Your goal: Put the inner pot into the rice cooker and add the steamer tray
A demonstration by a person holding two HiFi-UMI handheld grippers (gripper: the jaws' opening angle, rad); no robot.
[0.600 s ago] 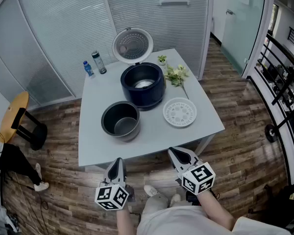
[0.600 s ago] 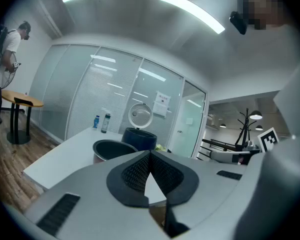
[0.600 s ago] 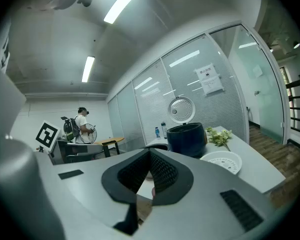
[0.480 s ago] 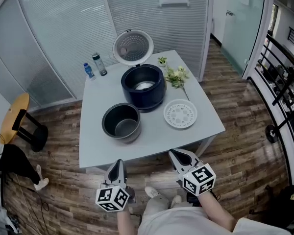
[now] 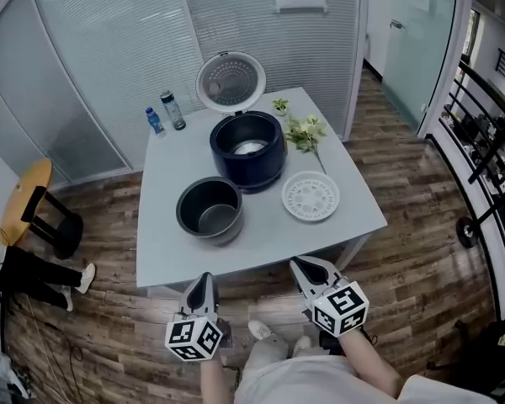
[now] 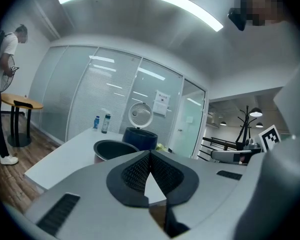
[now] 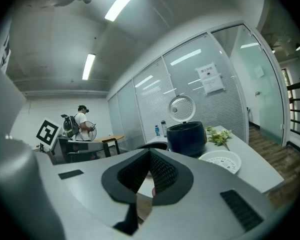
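Observation:
On a grey table (image 5: 168,251) stands a dark blue rice cooker (image 5: 247,149) with its round lid (image 5: 230,81) raised at the back. The dark inner pot (image 5: 209,209) sits in front of it to the left, and the white perforated steamer tray (image 5: 310,195) lies to the right. Both grippers hang off the table's near edge, held by the person. My left gripper (image 5: 201,282) is shut and empty. My right gripper (image 5: 303,265) is shut and empty too. The cooker (image 6: 139,136) and pot (image 6: 113,147) show beyond the left jaws; cooker (image 7: 185,137) and tray (image 7: 220,161) beyond the right.
Two small bottles (image 5: 165,113) stand at the table's far left corner and a sprig of flowers (image 5: 303,130) lies at the far right. A wooden stool (image 5: 32,204) is to the left, where a person's legs (image 5: 34,272) show. Glass walls stand behind.
Both grippers have stayed put. At the left edge the person's foot has shifted up and to the right across the floor.

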